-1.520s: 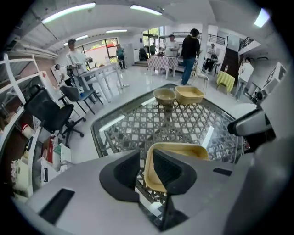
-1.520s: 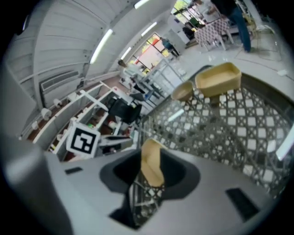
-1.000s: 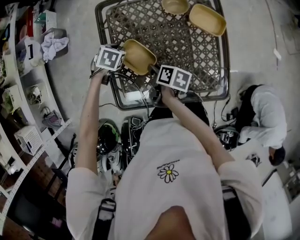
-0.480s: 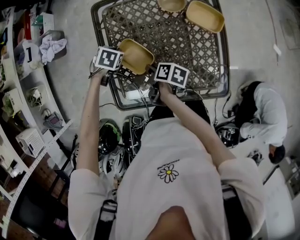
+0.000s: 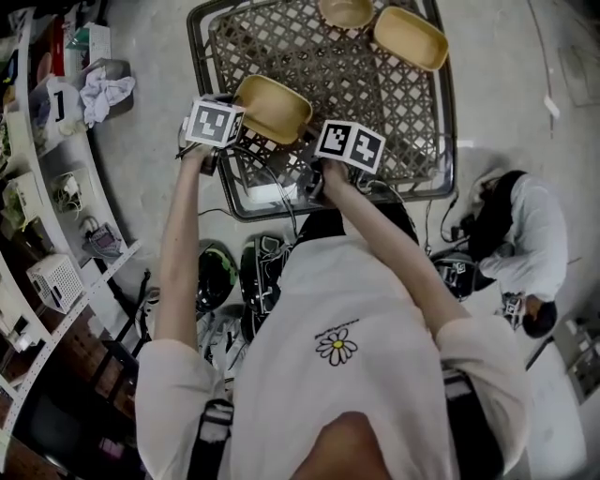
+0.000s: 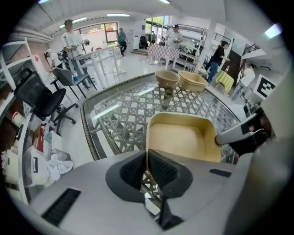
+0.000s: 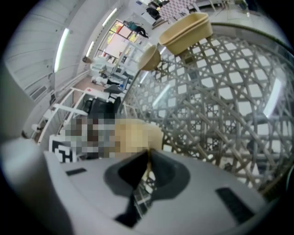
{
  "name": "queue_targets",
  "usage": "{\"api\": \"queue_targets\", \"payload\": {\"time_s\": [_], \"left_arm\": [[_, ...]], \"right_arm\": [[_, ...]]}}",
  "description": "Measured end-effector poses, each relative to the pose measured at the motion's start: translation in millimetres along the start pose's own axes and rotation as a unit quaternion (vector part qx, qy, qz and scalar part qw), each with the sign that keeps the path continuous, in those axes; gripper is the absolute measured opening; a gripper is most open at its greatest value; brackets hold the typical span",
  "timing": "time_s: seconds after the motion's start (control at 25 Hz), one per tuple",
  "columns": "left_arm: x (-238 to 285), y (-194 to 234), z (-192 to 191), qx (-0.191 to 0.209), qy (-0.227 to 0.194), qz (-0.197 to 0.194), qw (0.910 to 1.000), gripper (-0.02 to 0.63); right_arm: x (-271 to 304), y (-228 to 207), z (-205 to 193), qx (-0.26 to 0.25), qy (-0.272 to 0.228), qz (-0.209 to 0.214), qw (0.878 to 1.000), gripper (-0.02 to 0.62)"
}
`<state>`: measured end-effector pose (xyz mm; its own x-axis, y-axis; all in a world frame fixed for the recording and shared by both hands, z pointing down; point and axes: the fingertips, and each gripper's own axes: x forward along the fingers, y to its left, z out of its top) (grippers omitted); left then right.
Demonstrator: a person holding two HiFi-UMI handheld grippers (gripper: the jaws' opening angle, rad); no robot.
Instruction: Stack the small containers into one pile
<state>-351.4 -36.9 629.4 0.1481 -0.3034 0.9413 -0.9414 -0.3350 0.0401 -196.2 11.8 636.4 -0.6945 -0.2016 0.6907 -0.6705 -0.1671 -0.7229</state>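
My left gripper (image 6: 147,158) points steeply down at the end of my outstretched left arm (image 5: 178,244). Its jaws have just closed on the near wall of the tan container (image 6: 183,137). My right gripper (image 7: 148,161) slants down more gently from my right arm (image 5: 384,234), and its jaws have likewise just closed, pinching the same container's rim on the other side.

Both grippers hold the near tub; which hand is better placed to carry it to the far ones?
Right, probably. The left gripper and right gripper have just closed their jaws on the near tub's rim, but the right sits nearer the far round bowl and oblong tub, so its reach looks shorter.
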Motion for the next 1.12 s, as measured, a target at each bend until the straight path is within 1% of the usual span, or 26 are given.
{"api": "queue_targets", "payload": {"time_s": [0.08, 0.2, 0.28, 0.36, 0.52, 0.64, 0.72, 0.84, 0.92, 0.96, 1.04, 1.12], "left_arm": [[-15, 0, 14, -0.015, -0.037, 0.005, 0.9992, 0.037], [-40, 0, 39, -0.039, -0.094, 0.02, 0.9946, 0.037], [-58, 0, 64, -0.055, -0.14, 0.032, 0.9881, 0.037], [-80, -2, 90, -0.063, -0.191, 0.049, 0.9783, 0.037], [-134, -15, 131, -0.059, -0.279, 0.089, 0.9545, 0.037], [-171, -39, 155, -0.054, -0.326, 0.122, 0.9359, 0.037], [-193, -55, 173, -0.06, -0.353, 0.146, 0.9223, 0.037], [-224, -74, 195, -0.07, -0.397, 0.181, 0.8971, 0.037], [-240, -84, 200, -0.072, -0.417, 0.199, 0.8837, 0.037], [-245, -89, 202, -0.07, -0.425, 0.208, 0.8783, 0.037], [-252, -100, 207, -0.066, -0.436, 0.22, 0.8702, 0.037], [-255, -113, 213, -0.067, -0.446, 0.221, 0.865, 0.038]], "right_arm": [[-10, 10, 19, -0.025, -0.025, 0.005, 0.999, 0.044], [-33, 34, 50, -0.086, -0.073, 0.013, 0.994, 0.043], [-53, 53, 75, -0.138, -0.11, 0.019, 0.984, 0.043], [-73, 74, 97, -0.189, -0.148, 0.022, 0.97, 0.043], [-121, 109, 124, -0.272, -0.22, 0.026, 0.936, 0.043], [-166, 122, 137, -0.318, -0.276, 0.031, 0.906, 0.043], [-197, 133, 149, -0.349, -0.314, 0.033, 0.883, 0.043], [-236, 149, 165, -0.397, -0.365, 0.031, 0.842, 0.043], [-255, 156, 166, -0.42, -0.392, 0.023, 0.818, 0.043], [-263, 159, 167, -0.429, -0.403, 0.02, 0.808, 0.043], [-277, 159, 171, -0.437, -0.42, 0.014, 0.795, 0.043], [-292, 155, 175, -0.438, -0.434, 0.008, 0.787, 0.041]]}}
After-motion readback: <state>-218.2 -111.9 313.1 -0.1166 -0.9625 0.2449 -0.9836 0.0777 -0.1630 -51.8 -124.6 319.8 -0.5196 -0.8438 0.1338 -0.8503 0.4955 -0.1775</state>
